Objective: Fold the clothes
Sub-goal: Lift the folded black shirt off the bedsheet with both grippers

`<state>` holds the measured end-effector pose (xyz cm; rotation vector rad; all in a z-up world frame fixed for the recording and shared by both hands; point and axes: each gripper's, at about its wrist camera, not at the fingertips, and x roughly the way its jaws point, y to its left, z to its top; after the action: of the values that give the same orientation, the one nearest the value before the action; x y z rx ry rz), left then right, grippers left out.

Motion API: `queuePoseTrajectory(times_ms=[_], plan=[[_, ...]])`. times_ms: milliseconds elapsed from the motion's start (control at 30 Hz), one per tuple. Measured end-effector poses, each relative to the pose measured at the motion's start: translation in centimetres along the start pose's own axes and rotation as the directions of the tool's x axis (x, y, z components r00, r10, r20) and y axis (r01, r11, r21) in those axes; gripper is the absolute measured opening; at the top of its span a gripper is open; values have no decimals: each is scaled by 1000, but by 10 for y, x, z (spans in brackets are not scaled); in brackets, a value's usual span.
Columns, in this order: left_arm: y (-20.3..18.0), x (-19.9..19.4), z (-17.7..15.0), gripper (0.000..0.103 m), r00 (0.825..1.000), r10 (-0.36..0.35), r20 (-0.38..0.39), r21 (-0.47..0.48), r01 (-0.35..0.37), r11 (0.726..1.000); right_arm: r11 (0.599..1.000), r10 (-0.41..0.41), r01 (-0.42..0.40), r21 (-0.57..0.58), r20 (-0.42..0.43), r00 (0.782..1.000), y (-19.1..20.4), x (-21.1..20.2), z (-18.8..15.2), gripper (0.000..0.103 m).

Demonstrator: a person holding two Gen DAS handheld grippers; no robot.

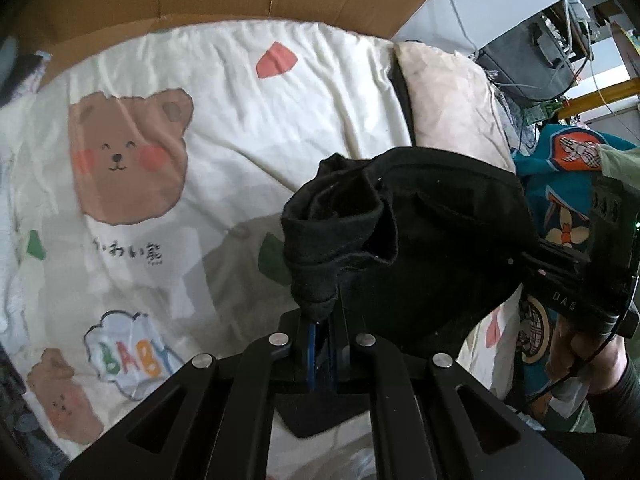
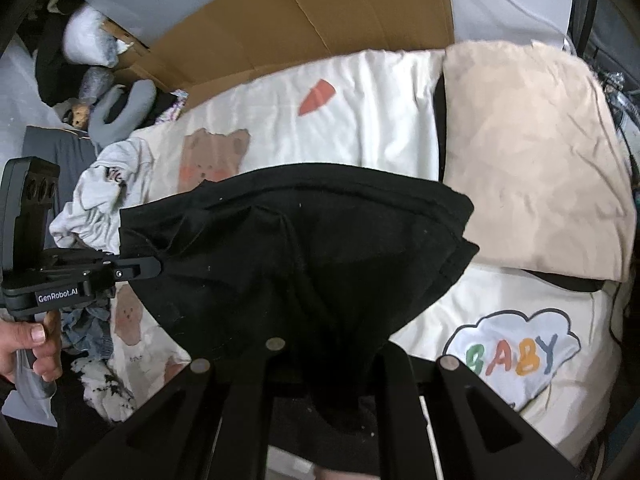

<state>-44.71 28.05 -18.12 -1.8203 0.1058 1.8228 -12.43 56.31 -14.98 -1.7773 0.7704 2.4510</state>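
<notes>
We hold the black knit cotton garment (image 2: 304, 248) strung between both claws, off the bed and clear of the quilt. The left claw (image 1: 318, 316) is clenched on a bunched corner of it; the pinch shows right at the blue-edged tips in the left wrist view. The right claw (image 2: 324, 364) is hidden under the draped cloth in its own view, but from the left wrist view its tip disappears into the garment's far edge, so we read it as clamped on the fabric too.

Key relation: the garment's long axis runs claw to claw, slack in the middle and sagging in a pouch below the line between them. Neither claw is nearer, since each has one end. Our guess is that the next move needs the two ends pulled apart to flatten the sag before laying it down.

Below lies a cream quilt printed with brown bears and a "BABY" cloud (image 1: 224, 92), rumpled and soft, so expect the cloth to drag on it. Just beyond the garment sits a pale beige pillow (image 2: 536, 160), and a crumpled white garment (image 2: 108, 188) lies at the quilt's edge. Farther back a flattened brown cardboard sheet (image 2: 304, 12) leans against the wall. Clutter around: a teal patterned cloth (image 1: 560, 184) and a dark desk with cables (image 1: 532, 56).
</notes>
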Motion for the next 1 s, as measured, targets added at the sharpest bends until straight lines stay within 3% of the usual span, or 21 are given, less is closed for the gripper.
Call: queuePoseTrajectory(times_ms=[433, 1000], plan=[[-30, -112, -12, 2, 987, -14, 161, -49, 22, 999, 999, 38, -33, -43, 134, 990, 52, -107, 16, 8], [-87, -229, -2, 2, 952, -8, 307, -69, 30, 997, 989, 5, 31, -146, 238, 971, 98, -241, 58, 8]])
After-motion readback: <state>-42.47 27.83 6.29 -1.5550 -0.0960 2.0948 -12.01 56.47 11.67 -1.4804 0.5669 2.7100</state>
